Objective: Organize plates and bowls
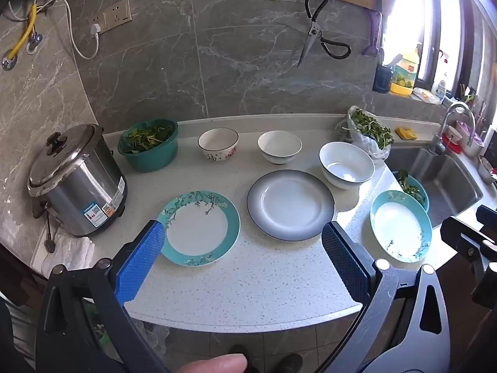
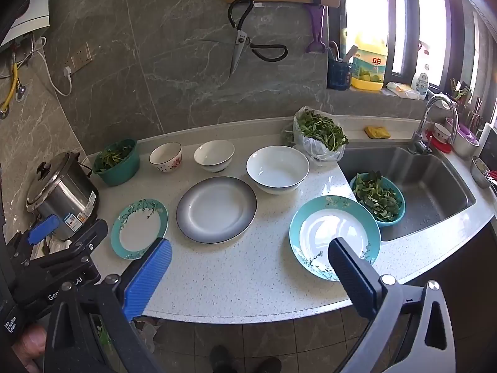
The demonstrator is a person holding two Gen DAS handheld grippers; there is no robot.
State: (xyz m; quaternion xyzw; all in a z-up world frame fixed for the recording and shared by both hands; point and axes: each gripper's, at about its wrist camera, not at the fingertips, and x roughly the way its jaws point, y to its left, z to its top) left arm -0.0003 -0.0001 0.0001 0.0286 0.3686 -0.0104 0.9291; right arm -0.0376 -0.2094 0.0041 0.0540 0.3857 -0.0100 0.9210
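On speckled stone counter (image 1: 248,279), round glazed plates (image 1: 290,204), bowls (image 1: 346,164), both hand-held grippers (image 1: 242,242) (image 2: 250,258) spread apart, empty

A bare strip of table (image 1: 248,279) runs along the front edge, below the plates. The grey plate (image 1: 290,204) sits between two teal plates (image 1: 202,227) (image 1: 400,225), with narrow gaps of table between them. Behind, three bowls (image 1: 218,144) (image 1: 279,146) (image 1: 346,164) line up near the wall. A steel pot (image 1: 77,183) and green basin (image 1: 148,144) block the left end; a bag of greens (image 1: 366,133) and the sink (image 1: 435,180) bound the right.
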